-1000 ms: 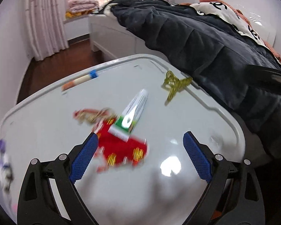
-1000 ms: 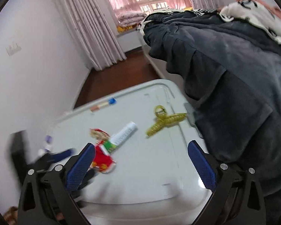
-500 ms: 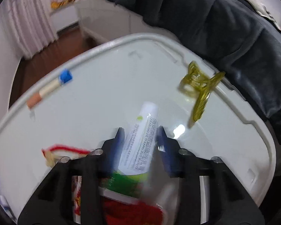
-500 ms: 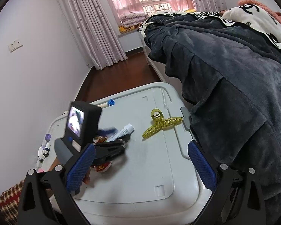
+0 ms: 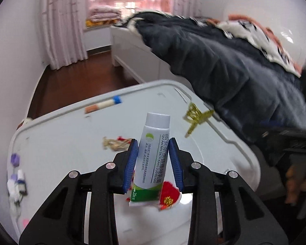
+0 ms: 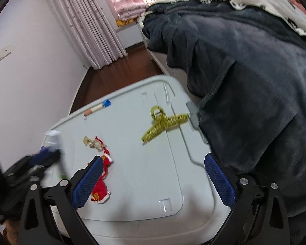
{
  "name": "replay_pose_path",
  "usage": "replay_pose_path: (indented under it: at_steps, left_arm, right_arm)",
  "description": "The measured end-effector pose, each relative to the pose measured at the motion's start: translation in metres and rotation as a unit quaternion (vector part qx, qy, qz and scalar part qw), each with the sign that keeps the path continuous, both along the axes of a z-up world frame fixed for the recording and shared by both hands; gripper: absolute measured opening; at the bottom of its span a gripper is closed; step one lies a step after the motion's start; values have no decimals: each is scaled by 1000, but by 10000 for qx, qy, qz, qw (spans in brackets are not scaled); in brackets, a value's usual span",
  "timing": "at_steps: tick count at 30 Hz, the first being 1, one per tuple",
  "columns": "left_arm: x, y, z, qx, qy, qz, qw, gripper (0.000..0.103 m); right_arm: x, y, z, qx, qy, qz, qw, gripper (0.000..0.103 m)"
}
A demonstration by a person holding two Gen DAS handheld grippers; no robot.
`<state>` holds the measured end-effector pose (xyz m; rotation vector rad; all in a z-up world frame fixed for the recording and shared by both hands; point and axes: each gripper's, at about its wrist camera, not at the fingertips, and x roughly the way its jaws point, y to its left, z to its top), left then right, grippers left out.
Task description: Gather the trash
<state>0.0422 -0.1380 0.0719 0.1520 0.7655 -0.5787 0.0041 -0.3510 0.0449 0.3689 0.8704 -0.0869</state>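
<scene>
- left gripper point(image 5: 153, 153) jaws just closed in, blue pads point(image 5: 131, 163) now clamped on both sides of the white tube point(image 5: 153, 155)
- tube stands cap-up between the pads, green crimped end at the bottom, lifted off the lid; blurred at left edge in the right wrist view point(image 6: 53, 140)
- right gripper point(image 6: 153, 181) jaws spread wide, nothing between them, hovering over the near part of the lid
- white bin lid point(image 6: 132, 163) carries the rest of the clutter
- red ornament point(image 6: 102, 175) with gold cord lies on the lid just beside the right gripper's left pad; seen under the tube in the left view point(image 5: 169, 196)
- yellow hair claw point(image 6: 165, 124) near the lid's right edge, well apart from the tube
- marker point(image 6: 98, 108) with blue cap at the far left rim
- small purple and white bits point(image 5: 16, 175) at the lid's left side, too blurred to name
- dark blanket point(image 6: 244, 81) hangs beside the lid on the right
</scene>
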Motion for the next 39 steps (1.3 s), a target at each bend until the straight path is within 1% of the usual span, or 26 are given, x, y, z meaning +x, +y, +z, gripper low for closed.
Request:
replay_pose_path:
  at_steps: [1, 3, 6, 8, 10, 14, 17, 20, 21, 22, 23, 24, 25, 26, 27, 28, 29, 31, 32, 33, 36, 39]
  left_arm:
    - [-1, 10, 4, -94, 14, 98, 9999, 32]
    - [-1, 21, 7, -154, 17, 191, 9997, 31]
    - [-10, 37, 4, -202, -115, 284, 9993, 31]
    - [-10, 42, -1, -267, -36, 247, 9993, 31]
    - [-12, 45, -6, -269, 30, 184, 9995, 31]
    - [-16, 54, -8, -210, 21, 131, 9997, 31]
    - [-14, 65, -7, -235, 37, 209, 9995, 31]
    - [-6, 82, -8, -224, 114, 393, 9989, 31]
    - [-2, 88, -10, -242, 180, 488, 9984, 31]
    - [3, 97, -12, -284, 288, 620, 9973, 31]
    - [8, 105, -14, -321, 370, 755, 9959, 31]
    - [10, 110, -16, -328, 416, 830, 9951, 31]
    - [11, 112, -17, -319, 447, 857, 9948, 31]
    - [12, 114, -19, -306, 472, 888, 9945, 31]
    - [12, 114, -21, -296, 503, 885, 9944, 32]
    - [12, 112, -25, -271, 606, 779, 9948, 40]
    - [11, 108, -28, -242, 698, 670, 9950, 50]
    - [5, 94, -40, -73, 880, 368, 9954, 61]
    - [2, 86, -48, 81, 951, 233, 9952, 61]
    - [-1, 78, -57, 318, 1003, 109, 9944, 61]
    - [-3, 61, -82, 875, 1076, -2, 9903, 61]
    - [1, 53, -99, 1178, 1128, 34, 9866, 61]
  right_arm:
    - [3, 3, -3, 3, 52, -13, 10000, 97]
    - [11, 9, -9, -75, 132, -20, 9999, 97]
    - [37, 23, -22, -477, 345, 50, 9983, 97]
    - [55, 27, -31, -587, 527, 77, 9969, 97]
    - [79, 27, -44, -612, 667, -24, 9959, 97]
    - [122, 22, -75, -733, 1123, -401, 9902, 97]
    - [137, 20, -86, -845, 1211, -581, 9873, 99]
    - [148, 26, -89, -1154, 1231, -572, 9840, 99]
    - [152, 30, -91, -1383, 1259, -519, 9810, 98]
    - [154, 34, -93, -1611, 1250, -452, 9779, 94]
    - [155, 39, -94, -1772, 1120, -253, 9774, 89]
    - [155, 42, -92, -1788, 1064, -116, 9780, 64]
    - [156, 45, -88, -1500, 1011, 94, 9835, 45]
    - [157, 51, -83, -1531, 1031, 157, 9827, 45]
    - [155, 58, -78, -1629, 900, 318, 9820, 45]
    - [153, 64, -74, -1684, 837, 425, 9812, 45]
    - [150, 69, -70, -1575, 768, 533, 9831, 45]
    - [143, 75, -61, -1439, 614, 652, 9855, 45]
    - [137, 79, -53, -1382, 498, 731, 9864, 45]
    - [132, 81, -48, -1311, 434, 787, 9873, 45]
    - [114, 86, -24, -1155, 164, 960, 9885, 45]
    - [94, 93, 2, -1095, -144, 1121, 9875, 45]
